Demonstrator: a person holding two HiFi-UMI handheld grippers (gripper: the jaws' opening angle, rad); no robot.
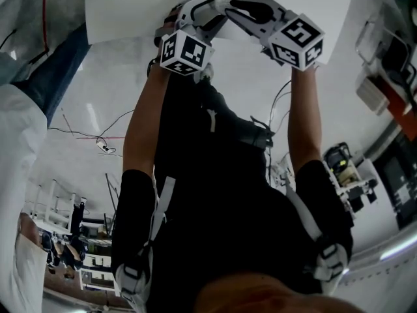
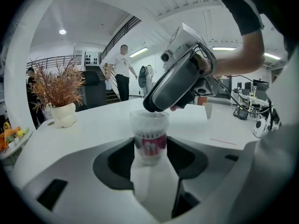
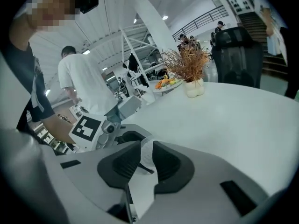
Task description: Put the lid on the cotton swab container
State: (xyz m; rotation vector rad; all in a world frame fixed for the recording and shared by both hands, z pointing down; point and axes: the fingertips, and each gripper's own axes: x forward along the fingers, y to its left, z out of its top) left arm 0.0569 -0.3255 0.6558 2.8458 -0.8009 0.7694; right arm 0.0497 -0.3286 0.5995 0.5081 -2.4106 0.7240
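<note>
Where the head view looks down past the person's black top and bare forearms, both tools meet at the upper edge of the frame over a white bench (image 1: 130,8). The left hand-held gripper (image 1: 199,10) and the right hand-held gripper (image 1: 236,6) point toward each other, tips almost touching. The bench's near edge runs just behind their marker cubes, so the work sits close to that edge, with pale floor spreading below. The container cannot be made out here.

In the left gripper view, the cotton swab container (image 2: 150,141), clear plastic with a pink label, stands upright between the jaws. Both dark pads press its sides, clamped on it. A frosted lid (image 2: 149,117) sits at its top. The right hand-held gripper comes down from the upper right, its tip touching the lid's rim. Beyond, white surface stretches to a dried plant (image 2: 58,85) in a white pot near the far left edge, well apart from the container.

In the right gripper view, the jaws stand narrow, pads closed against the pale translucent lid, which fills the gap between them. The left hand-held gripper's marker cube (image 3: 88,127) shows just beyond, to the left. To the right, the bench sweeps wide and flat to its rounded far edge, where the potted plant stands with a black chair (image 3: 238,55) behind it.
</note>
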